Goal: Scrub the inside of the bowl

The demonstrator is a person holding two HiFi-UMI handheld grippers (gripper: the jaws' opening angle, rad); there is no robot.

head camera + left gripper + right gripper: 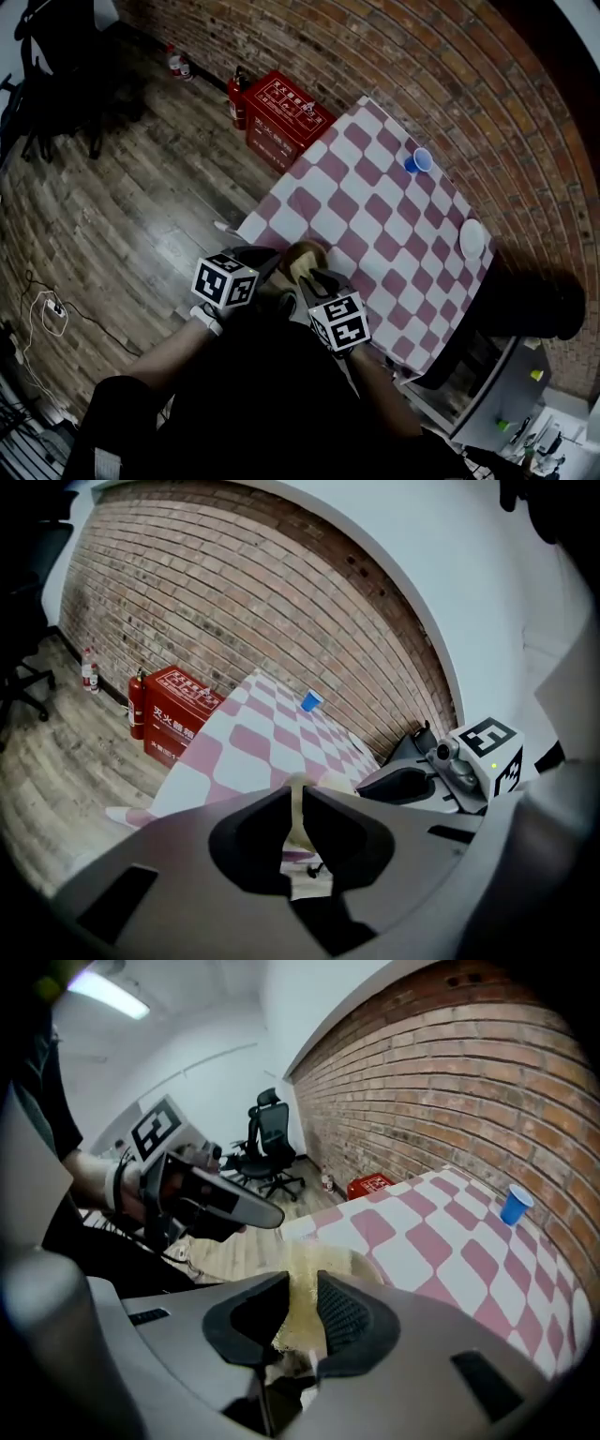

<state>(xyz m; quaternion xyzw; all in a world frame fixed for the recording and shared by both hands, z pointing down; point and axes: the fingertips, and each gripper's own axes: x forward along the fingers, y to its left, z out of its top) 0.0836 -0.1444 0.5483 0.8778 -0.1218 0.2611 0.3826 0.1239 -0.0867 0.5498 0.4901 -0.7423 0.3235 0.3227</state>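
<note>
A tan bowl point(306, 256) sits at the near left corner of the checked table point(375, 187). My left gripper point(275, 260) reaches it from the left. In the left gripper view that gripper point(298, 797) is shut on the bowl's thin pale rim point(330, 781). My right gripper point(315, 277) comes in from the near side. It point(302, 1283) is shut on a yellow scrub pad point(304, 1269), which hangs over the bowl point(367, 1265). The pad and both grippers hide most of the bowl's inside.
A blue cup point(419, 160) stands near the table's far edge and a white plate point(472, 238) at its right end. A red box point(281, 117) and a fire extinguisher point(236, 98) stand on the wooden floor beyond the table's left end. A brick wall runs behind the table.
</note>
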